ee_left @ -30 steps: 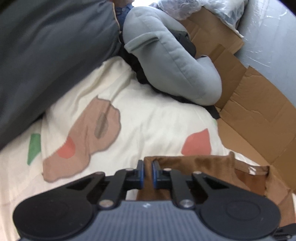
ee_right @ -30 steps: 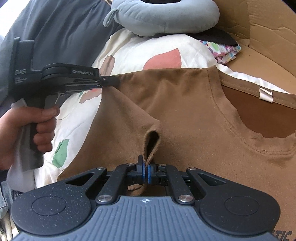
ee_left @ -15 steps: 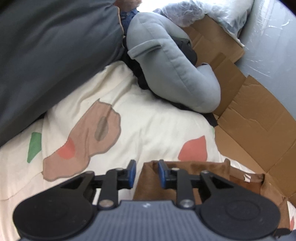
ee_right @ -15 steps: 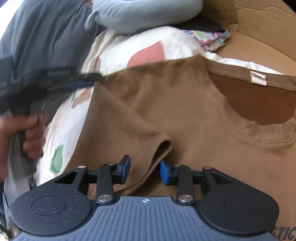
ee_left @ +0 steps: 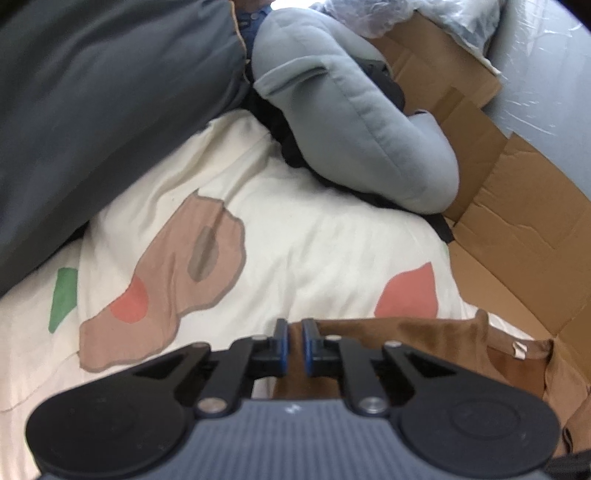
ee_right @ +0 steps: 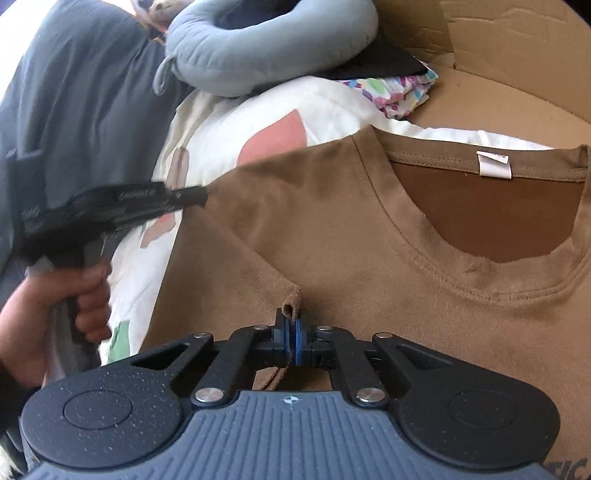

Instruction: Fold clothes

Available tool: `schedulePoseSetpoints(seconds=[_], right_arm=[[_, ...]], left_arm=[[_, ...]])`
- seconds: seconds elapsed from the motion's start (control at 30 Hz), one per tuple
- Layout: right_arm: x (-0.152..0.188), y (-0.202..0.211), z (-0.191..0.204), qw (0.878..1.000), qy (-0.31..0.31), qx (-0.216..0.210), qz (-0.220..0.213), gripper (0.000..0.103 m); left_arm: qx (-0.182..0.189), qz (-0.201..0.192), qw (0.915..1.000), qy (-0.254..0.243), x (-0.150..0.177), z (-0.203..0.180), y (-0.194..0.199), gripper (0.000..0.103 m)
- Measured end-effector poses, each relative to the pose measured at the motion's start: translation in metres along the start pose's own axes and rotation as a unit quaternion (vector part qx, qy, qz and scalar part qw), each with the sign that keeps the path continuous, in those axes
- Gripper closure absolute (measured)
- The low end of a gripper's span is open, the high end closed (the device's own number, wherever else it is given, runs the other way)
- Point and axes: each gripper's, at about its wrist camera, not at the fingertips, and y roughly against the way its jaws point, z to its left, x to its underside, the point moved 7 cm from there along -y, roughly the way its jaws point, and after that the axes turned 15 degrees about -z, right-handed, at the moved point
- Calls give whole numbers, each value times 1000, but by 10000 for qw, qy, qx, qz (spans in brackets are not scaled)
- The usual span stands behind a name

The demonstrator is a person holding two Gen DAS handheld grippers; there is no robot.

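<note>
we see a bed covered by a cream quilt (ee_left: 295,229) printed with tan, coral and green patches. a large dark grey cushion (ee_left: 103,96) leans over its far left side, and beside it a pale blue-grey neck pillow (ee_left: 354,122) curls on top of a black cloth (ee_right: 373,62). flattened brown cardboard (ee_left: 517,229) lines the right edge of the bed and rises against a light grey wall (ee_left: 546,88). a small folded fabric with bright confetti print (ee_right: 402,90) lies near the cardboard. clear plastic wrapping (ee_left: 436,11) sits at the top. daylight is soft and bright.
</note>
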Motion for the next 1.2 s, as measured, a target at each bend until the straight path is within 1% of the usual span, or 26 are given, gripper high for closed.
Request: schedulePoseSetpoints(seconds=[0.1, 0.2, 0.27, 0.37, 0.43, 0.5, 0.67, 0.77, 0.87, 0.93, 1.1, 1.2], right_arm=[[5, 1, 4, 9999, 164, -32, 32, 103], [5, -3, -4, 9999, 97, 68, 43, 103], [4, -7, -10, 9999, 18, 117, 58, 103], [1, -7, -9, 9999, 10, 118, 33, 103], [1, -6, -8, 9999, 35, 105, 27, 103], [0, -6, -8, 9999, 55, 97, 24, 102], [-3, -1, -4, 9999, 130, 78, -19, 102], [-6, 1, 0, 9997, 214, 81, -36, 102], [-10, 5, 2, 9995, 292, 67, -83, 102], [-13, 6, 3, 9993, 341, 40, -142, 102], [-14, 5, 1, 9994, 312, 65, -154, 102], [-11, 5, -1, 9994, 308, 80, -112, 102]], left_arm=[[-64, 1, 10000, -76, 3, -2, -4, 94], [-79, 17, 10000, -21, 2, -2, -5, 94], [-36, 37, 9999, 103, -1, 0, -1, 93], [100, -147, 9988, 453, -11, 7, 16, 91], [41, -248, 9980, 576, -16, 15, 30, 93], [53, -232, 9975, 658, -17, 20, 40, 93], [293, -94, 9985, 455, -11, 10, 48, 96], [376, 30, 9983, 443, -6, 5, 45, 101], [461, 155, 9974, 541, -3, 4, 41, 103], [500, 227, 9972, 499, -1, 1, 36, 103], [427, 433, 9975, 355, 7, 1, 12, 103], [390, 476, 9977, 287, 12, 0, 2, 103]])
